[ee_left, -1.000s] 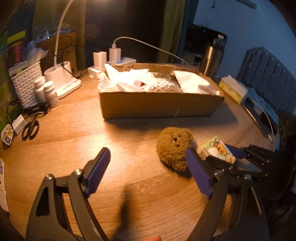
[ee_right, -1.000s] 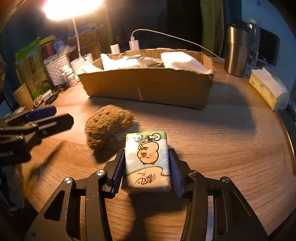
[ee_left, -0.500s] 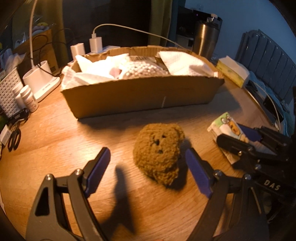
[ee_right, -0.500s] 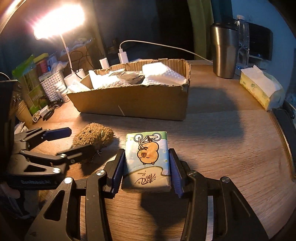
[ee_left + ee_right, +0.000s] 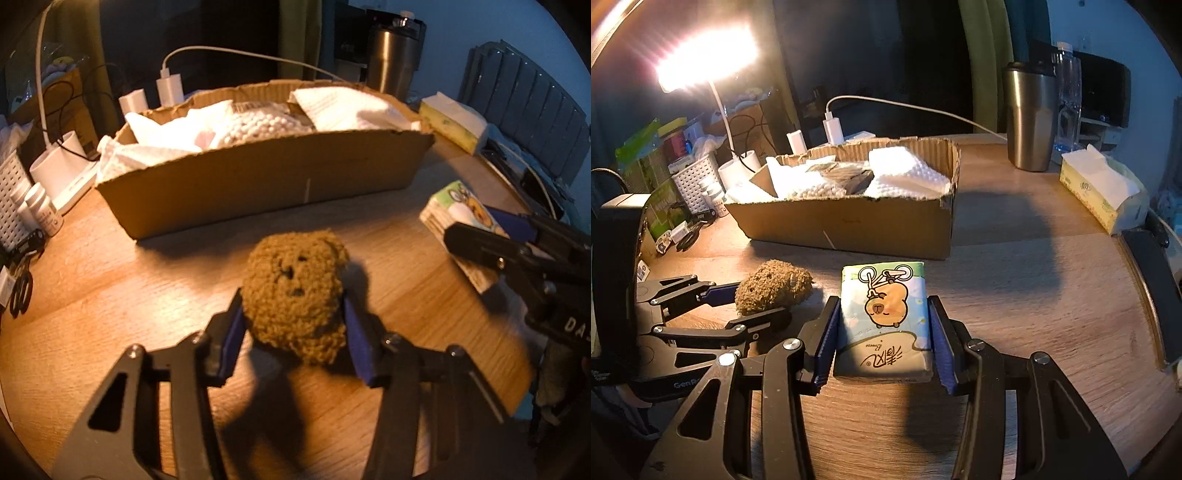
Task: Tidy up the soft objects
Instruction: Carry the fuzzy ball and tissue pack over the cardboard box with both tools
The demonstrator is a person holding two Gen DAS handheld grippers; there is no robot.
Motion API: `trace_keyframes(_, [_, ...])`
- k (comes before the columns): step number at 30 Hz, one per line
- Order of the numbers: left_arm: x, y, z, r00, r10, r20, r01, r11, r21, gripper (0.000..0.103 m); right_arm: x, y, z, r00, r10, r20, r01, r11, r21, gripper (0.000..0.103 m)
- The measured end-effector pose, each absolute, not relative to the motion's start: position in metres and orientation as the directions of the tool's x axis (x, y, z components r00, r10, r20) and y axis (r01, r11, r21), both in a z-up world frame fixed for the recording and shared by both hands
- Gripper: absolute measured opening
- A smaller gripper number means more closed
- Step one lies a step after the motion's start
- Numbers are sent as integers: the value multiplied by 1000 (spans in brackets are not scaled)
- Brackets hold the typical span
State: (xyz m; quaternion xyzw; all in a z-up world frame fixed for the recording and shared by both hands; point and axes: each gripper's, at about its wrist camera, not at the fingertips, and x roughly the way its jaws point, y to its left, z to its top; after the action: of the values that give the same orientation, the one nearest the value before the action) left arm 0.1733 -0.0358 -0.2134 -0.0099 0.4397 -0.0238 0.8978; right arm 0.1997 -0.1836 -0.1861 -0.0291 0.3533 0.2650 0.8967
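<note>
- Left wrist view — left tool (image 5: 293,332): its jaws are closing, with the blue pads at either flank of the brown plush toy (image 5: 295,291). The pads appear to touch the fuzz, and the toy sits square between them. Judged a side grip, chosen so that the soft body is squeezed across its width rather than pushed along the bench (image 5: 110,280).
- Left wrist view — brown plush toy: rests on the bench in front of the cardboard box (image 5: 266,184), stitched face turned up and toward the camera. It is near the box's front wall but apart from it.
- Left wrist view — cardboard box: open-topped, already holding white paper towels (image 5: 343,107) and a beaded white pouch (image 5: 258,127). Judged the collection point for the soft items, which would explain both tools working just in front of it.
- Left wrist view — right tool (image 5: 491,236): enters from the right edge, carrying the tissue pack (image 5: 458,210).
- Right wrist view — right tool (image 5: 884,332): partly open and clamped on the tissue pack (image 5: 884,314), with the pads pressed flat on its two long sides. The printed face is up. The pack looks to be off the bench or barely so; I cannot tell which.
- Right wrist view — left tool (image 5: 750,308): lies low at the left, one finger on each side of the plush toy (image 5: 774,286).
- Right wrist view — surroundings: a desk lamp (image 5: 705,55) lights the bench from the rear left, a steel tumbler (image 5: 1030,118) and a tissue box (image 5: 1100,188) stand clear to the right.
</note>
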Motion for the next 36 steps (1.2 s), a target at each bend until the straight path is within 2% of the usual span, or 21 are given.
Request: trace_keyframes(36, [132, 14, -121, 804, -66, -591, -4, 993, -117, 50, 182, -150, -117, 687, 470, -554, -546, 837, 33, 48])
